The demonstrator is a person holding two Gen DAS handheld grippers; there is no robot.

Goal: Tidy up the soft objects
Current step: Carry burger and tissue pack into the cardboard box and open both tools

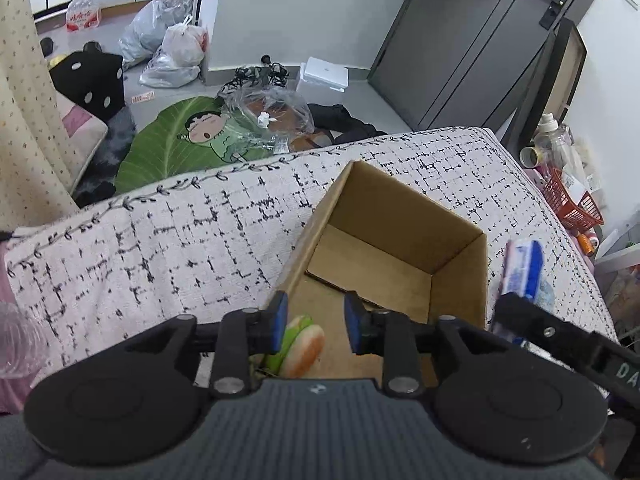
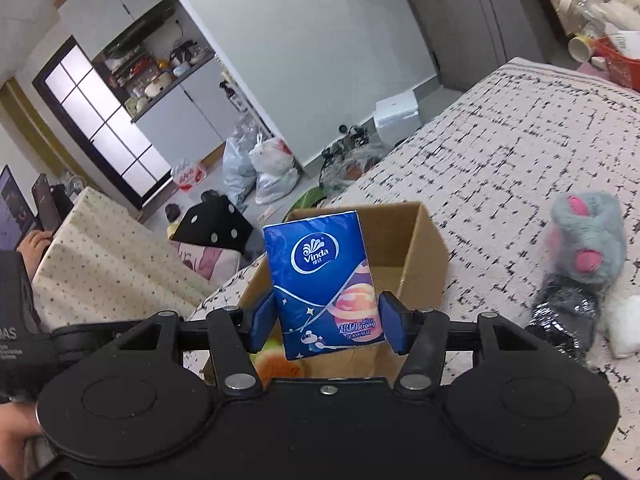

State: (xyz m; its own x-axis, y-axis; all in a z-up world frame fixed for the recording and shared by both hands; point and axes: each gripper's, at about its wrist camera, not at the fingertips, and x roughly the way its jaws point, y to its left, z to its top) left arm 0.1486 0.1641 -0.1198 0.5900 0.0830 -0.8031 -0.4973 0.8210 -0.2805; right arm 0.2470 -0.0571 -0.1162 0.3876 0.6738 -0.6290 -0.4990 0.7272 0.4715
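Between the blue pads of the right gripper (image 2: 326,326) sits a pocket tissue pack (image 2: 325,282), pinched by its lower edges and held upright over the near end of an open cardboard box (image 2: 416,248). Its blue wrapper reads "Vinda" in a white oval, with "Ultra Strong" and Chinese characters lower down beside a pink planet.

Over the same box, the left gripper (image 1: 316,322) hangs with its jaws spread and nothing between them. Below its fingers a plush burger (image 1: 302,350) — tan bun, green layer — lies in the box's near corner.

Beyond, the box rests on a white bedspread (image 1: 160,240) with a black crosshatch print. Off to the right on that cover lie a grey-blue plush slipper (image 2: 588,242) with pink spots and a glittery black item (image 2: 564,320).

Farther off, on the floor, a green leaf-shaped cushion (image 1: 168,148) shows a cartoon boy, and tied plastic bags (image 1: 176,48) lean by the wall.
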